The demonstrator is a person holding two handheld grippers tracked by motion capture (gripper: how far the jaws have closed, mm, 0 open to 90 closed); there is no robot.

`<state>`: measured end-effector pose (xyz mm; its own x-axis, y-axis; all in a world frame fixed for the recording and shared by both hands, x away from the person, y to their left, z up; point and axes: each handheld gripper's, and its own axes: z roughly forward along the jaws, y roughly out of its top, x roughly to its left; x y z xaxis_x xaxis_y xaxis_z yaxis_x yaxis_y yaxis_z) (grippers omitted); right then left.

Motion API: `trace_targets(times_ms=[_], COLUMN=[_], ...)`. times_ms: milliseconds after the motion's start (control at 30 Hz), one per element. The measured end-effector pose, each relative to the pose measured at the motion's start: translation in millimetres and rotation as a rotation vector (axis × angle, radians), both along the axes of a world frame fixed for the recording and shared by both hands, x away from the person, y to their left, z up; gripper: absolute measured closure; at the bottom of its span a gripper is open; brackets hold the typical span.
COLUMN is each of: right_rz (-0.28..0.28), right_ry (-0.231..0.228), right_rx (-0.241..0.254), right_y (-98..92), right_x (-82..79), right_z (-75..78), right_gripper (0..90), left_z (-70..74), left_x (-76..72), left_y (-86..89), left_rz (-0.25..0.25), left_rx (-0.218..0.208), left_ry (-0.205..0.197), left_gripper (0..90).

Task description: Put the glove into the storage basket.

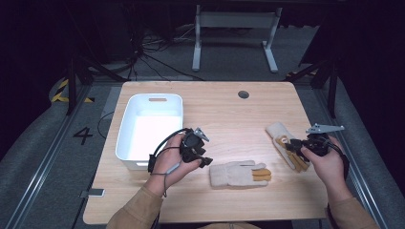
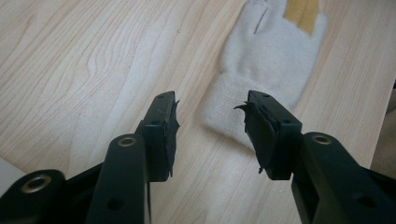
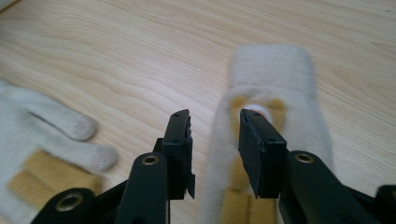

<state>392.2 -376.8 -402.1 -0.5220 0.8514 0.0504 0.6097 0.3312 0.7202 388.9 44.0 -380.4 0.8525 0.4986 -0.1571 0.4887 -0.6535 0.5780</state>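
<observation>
- Sleeves of tan cloth come in at the bottom of the high view, and each hand carries a black two-jaw gripper over the pale, grained wooden table (image 1: pixel 229 109).
- Person's left hand (image 1: pixel 168 160) is curled round the left gripper (image 1: pixel 206 161), palm turned up and wrist bent, cable looping behind it; the gripper points right, toward the cuff of the near glove (image 1: pixel 239 173).
- Left gripper (image 2: pixel 209 130) is released: its jaws stand wide apart with bare wood between them, the glove's (image 2: pixel 268 60) ribbed cuff just beyond the tips, not touching as far as I can tell.
- Near glove is cream knit, soft and fuzzy, lying flat with mustard-yellow patches on its fingers.
- Right hand (image 1: pixel 325 164) reaches forward along the table's right edge, its gripper (image 1: pixel 292 147) pointing left over the far glove (image 1: pixel 285 143).
- Right gripper (image 3: pixel 215 126) has its jaws partly parted, straddling a strip of this cream and yellow glove (image 3: pixel 271 74); whether the pads press it is unclear.
- White plastic bin (image 1: pixel 154 106), rectangular with rounded corners, sits at the table's left, just beside the left hand.
</observation>
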Motion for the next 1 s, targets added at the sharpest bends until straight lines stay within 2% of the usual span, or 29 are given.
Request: trace_targets(times_ms=[200,300,467,567,667,767,867,900,933,1000], right_rz=[-0.046,-0.060,-0.064,-0.071,-0.068,-0.074,-0.079,-0.082,-0.082,-0.079], right_ry=[0.023,0.050,0.069,0.102,0.109,0.120,0.124,0.127,0.126,0.134], right_rx=[-0.007,-0.011,-0.032,-0.052,-0.061,-0.084,-0.086,-0.089,-0.100,-0.105], right_y=[-12.1,-13.8,-11.3,-8.6,-7.6,-5.4,-4.9,-4.8,-4.7,-4.4], right_x=[8.2,13.2,19.4,22.6,24.0,25.5,25.5,25.4,25.2,24.9], right_z=[-11.5,-19.1,-28.2,-34.2,-36.7,-40.3,-40.4,-40.3,-40.1,-39.2], right_gripper=[68.0,64.1,55.8,55.6,55.6,56.6,58.6,60.6,66.7,70.9], left_z=[-2.7,-4.4,-6.7,-7.0,-7.6,-8.5,-9.7,-10.2,-11.0,-11.7], left_x=[-0.3,-1.2,-2.0,-2.8,-3.0,-2.7,-1.8,-1.6,-1.4,-1.4], left_y=[1.0,1.9,4.5,4.9,5.7,6.1,6.4,6.4,6.1,5.6], left_rz=[0.005,0.019,0.024,0.023,0.023,0.026,0.026,0.027,0.025,0.019], left_rx=[0.004,0.025,0.024,0.026,0.031,0.031,0.040,0.039,0.039,0.043], left_ry=[0.001,-0.016,-0.007,-0.006,-0.006,-0.003,-0.004,-0.002,-0.003,-0.005], left_gripper=[54.6,56.3,56.3,55.9,56.0,55.9,55.6,55.3,55.0,55.0])
